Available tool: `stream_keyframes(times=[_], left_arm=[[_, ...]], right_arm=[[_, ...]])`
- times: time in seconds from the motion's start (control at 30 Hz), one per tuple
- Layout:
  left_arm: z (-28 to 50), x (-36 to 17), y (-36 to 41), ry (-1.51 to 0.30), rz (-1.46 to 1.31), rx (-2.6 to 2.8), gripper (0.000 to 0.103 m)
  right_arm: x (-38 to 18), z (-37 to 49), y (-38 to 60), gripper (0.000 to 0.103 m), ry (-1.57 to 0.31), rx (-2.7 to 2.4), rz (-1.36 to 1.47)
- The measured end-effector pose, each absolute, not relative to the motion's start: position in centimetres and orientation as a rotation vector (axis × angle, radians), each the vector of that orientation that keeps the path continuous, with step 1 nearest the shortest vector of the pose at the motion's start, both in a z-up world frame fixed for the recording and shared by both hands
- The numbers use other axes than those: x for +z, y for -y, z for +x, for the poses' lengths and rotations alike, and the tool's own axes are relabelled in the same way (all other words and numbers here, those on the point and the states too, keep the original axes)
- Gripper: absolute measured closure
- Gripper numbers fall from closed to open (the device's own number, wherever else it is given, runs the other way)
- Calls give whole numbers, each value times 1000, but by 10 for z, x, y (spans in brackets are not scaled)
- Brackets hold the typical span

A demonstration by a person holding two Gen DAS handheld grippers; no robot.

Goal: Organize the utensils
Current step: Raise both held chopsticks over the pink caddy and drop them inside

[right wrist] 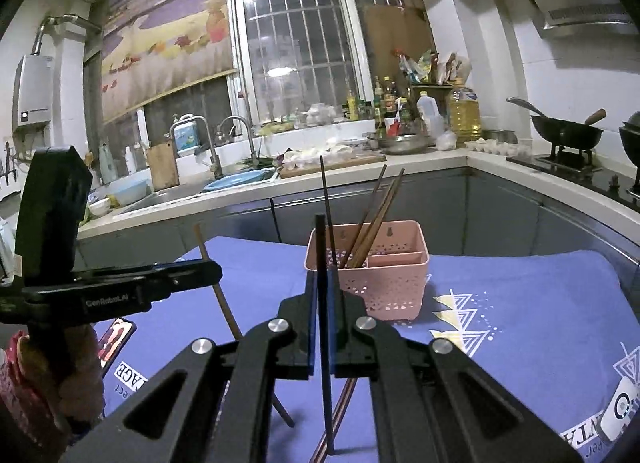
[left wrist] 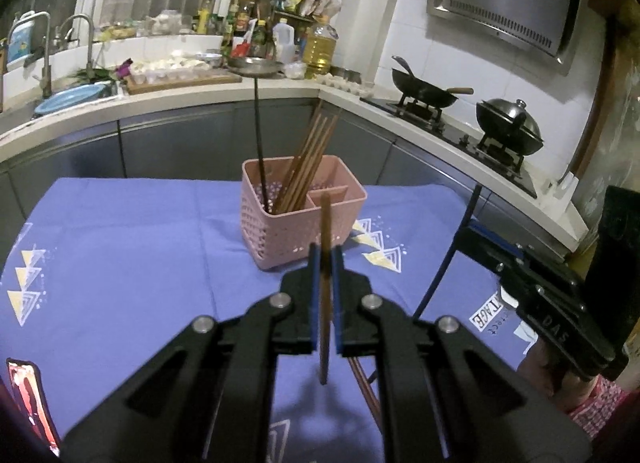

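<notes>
A pink perforated utensil basket (left wrist: 296, 219) stands on the purple tablecloth (left wrist: 128, 247); it also shows in the right wrist view (right wrist: 384, 283). It holds several brown chopsticks (left wrist: 308, 159) and one black chopstick (left wrist: 259, 135). My left gripper (left wrist: 326, 255) is shut on a brown chopstick (left wrist: 325, 231), held upright just in front of the basket. My right gripper (right wrist: 322, 279) is shut on a dark chopstick (right wrist: 320, 263), also upright, near the basket. More chopsticks (right wrist: 340, 419) lie on the cloth below the grippers.
A phone (left wrist: 32, 399) lies at the cloth's left edge. Behind the table runs a counter with a sink (left wrist: 68, 99), bottles (left wrist: 316, 47) and two woks (left wrist: 424, 91) on the stove. The right gripper body (left wrist: 552, 295) is close on the right.
</notes>
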State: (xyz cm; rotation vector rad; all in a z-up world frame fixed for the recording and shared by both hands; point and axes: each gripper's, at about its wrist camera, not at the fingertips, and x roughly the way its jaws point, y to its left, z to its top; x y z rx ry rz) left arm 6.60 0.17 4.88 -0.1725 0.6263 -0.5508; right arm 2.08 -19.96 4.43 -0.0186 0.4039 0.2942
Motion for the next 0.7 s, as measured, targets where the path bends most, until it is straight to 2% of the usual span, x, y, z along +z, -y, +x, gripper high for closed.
stream_keyframes(times=[0.7], left_arm=[[63, 61, -6, -589, -174, -558, 98]], right_arm=[[63, 19, 199, 98, -359, 303, -29]])
